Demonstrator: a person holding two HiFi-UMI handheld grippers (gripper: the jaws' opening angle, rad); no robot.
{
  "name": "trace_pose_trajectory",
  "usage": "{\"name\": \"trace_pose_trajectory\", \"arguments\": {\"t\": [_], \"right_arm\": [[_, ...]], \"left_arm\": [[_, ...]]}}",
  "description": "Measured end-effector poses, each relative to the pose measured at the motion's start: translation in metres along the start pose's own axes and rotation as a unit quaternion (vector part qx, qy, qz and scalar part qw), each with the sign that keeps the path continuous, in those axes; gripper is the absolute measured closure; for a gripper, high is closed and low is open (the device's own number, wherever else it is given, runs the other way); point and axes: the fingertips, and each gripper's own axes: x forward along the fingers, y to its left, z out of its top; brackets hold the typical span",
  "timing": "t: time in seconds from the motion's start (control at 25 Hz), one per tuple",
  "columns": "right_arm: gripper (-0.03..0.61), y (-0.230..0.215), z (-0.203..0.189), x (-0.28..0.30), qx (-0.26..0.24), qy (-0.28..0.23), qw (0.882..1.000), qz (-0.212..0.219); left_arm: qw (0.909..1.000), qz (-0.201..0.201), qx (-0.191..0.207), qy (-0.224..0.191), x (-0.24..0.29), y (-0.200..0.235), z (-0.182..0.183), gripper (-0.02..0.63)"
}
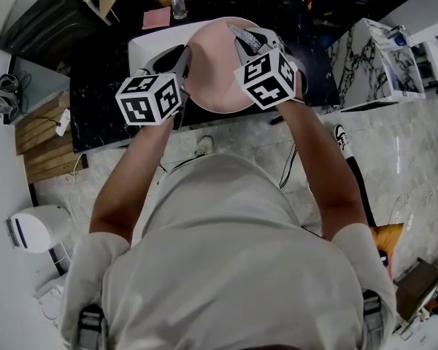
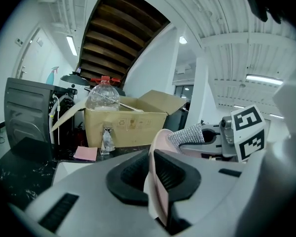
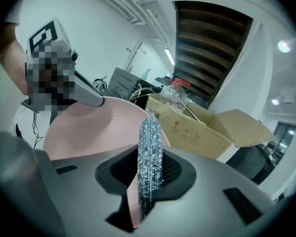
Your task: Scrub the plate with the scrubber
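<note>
Two thin grips.
My left fingers [image 2: 175, 172] pinch the plate [image 1: 215, 79] by its rim, right fingers [image 3: 177, 171] clamp the scrubber [image 3: 150, 147]; hard scrubbing could lever the plate loose.

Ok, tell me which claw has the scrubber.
The right claw: it is shut on the silver mesh scrubber. The left claw grips the pink plate by its rim instead.

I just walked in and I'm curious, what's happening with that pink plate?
A person works with a gripper in each hand. The left gripper is clamped on the rim of the plate and holds it up above the dark counter. The right gripper is shut on a silvery scrubber at the plate's face. Whether the scrubber touches it right now isn't clear.
</note>
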Motion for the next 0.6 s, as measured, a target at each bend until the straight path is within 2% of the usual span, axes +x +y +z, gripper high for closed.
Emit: {"name": "trace_pose_trajectory", "arguments": {"t": [0.2, 0.6], "right_arm": [[0.500, 0.032, 0.005, 0.004, -0.023, -0.003, 0.999, 0.032], [0.500, 0.124, 0.007, -0.013, -0.084, -0.016, 0.986, 0.142]], "left_arm": [[0.9999, -0.008, -0.006, 0.004, 0.001, -0.004, -0.002, 0.578], [0.9999, -0.001, -0.017, 0.004, 0.003, 0.002, -0.001, 0.577]]}}
